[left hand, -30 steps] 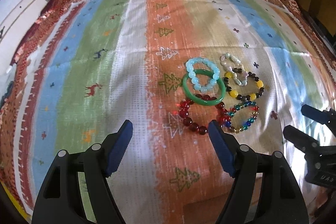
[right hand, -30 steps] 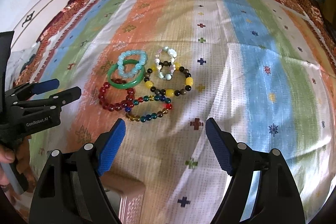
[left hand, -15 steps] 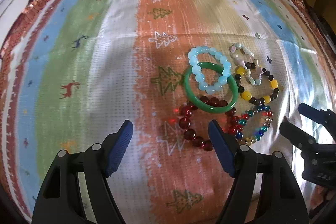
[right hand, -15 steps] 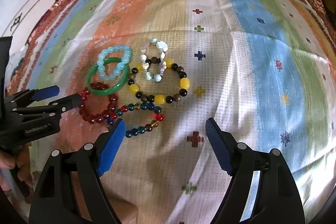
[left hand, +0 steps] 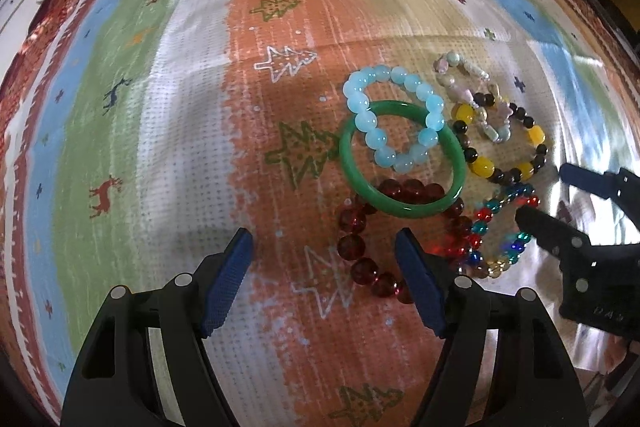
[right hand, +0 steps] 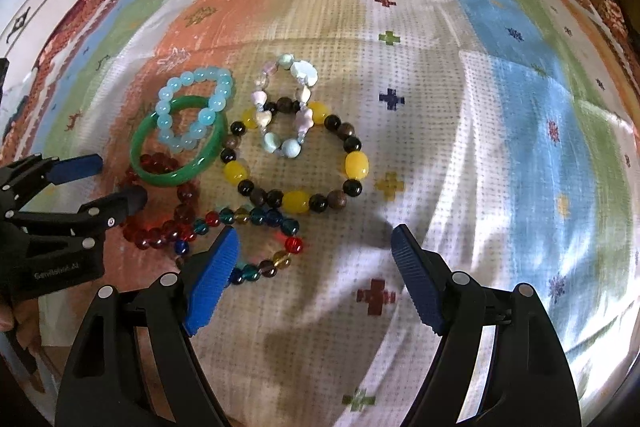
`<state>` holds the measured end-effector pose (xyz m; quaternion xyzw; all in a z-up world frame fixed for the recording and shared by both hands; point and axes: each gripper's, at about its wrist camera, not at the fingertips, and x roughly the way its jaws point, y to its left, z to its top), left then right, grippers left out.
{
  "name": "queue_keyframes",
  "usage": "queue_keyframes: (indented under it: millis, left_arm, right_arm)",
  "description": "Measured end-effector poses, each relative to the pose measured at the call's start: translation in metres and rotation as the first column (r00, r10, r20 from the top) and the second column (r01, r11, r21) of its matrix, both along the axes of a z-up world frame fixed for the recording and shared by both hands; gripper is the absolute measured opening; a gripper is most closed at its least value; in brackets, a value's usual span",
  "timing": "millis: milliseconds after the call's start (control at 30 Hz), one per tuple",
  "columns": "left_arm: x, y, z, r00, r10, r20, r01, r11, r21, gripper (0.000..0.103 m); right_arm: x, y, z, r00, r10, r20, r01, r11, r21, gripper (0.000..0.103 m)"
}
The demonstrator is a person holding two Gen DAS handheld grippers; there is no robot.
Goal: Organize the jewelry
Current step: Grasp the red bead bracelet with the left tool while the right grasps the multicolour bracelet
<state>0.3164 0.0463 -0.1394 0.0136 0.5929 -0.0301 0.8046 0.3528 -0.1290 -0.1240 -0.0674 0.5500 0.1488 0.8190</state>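
bangle on 2 bead bracelets, 3 more bracelets just right, all on cloth

1. The left gripper is held low and points forward, its two black arms spread wide and its blue pads well apart, with nothing between them.
2. The right gripper has the same pose: its arms are spread, its blue pads are well apart, and it grips nothing.
3. The two grippers sit side by side and near each other; each one reaches into the other's wrist view from the side, angled inward.
4. A bit of the person's left hand shows behind the left gripper at the edge of the right wrist view.
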Motion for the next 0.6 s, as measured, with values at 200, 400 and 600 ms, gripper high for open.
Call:
queue_keyframes:
  millis: [200, 400, 600]
  left_arm:
    - [0.005, -0.001, -0.005, 0.999, -0.052, 0.01, 0.052, 0.998, 0.022, 0.073]
    - [0.004, -0.006, -0.004, 0.994, -0.111, 0.015, 0.11, 0.993, 0.046, 0.046]
    - [0.003, 0.003, -0.002, 0.994, -0.105, 0.004, 0.105, 0.994, 0.028, 0.015]
  right_arm:
    - [0.001, 0.007, -0.007, 1.0, 0.027, 0.014, -0.026, 0.998, -0.054, 0.078]
    - [0.001, 0.005, -0.006, 1.0, 0.022, 0.019, -0.02, 0.996, -0.083, 0.049]
    - [-0.002, 0.001, -0.005, 0.999, 0.042, 0.016, -0.041, 0.997, -0.068, 0.012]
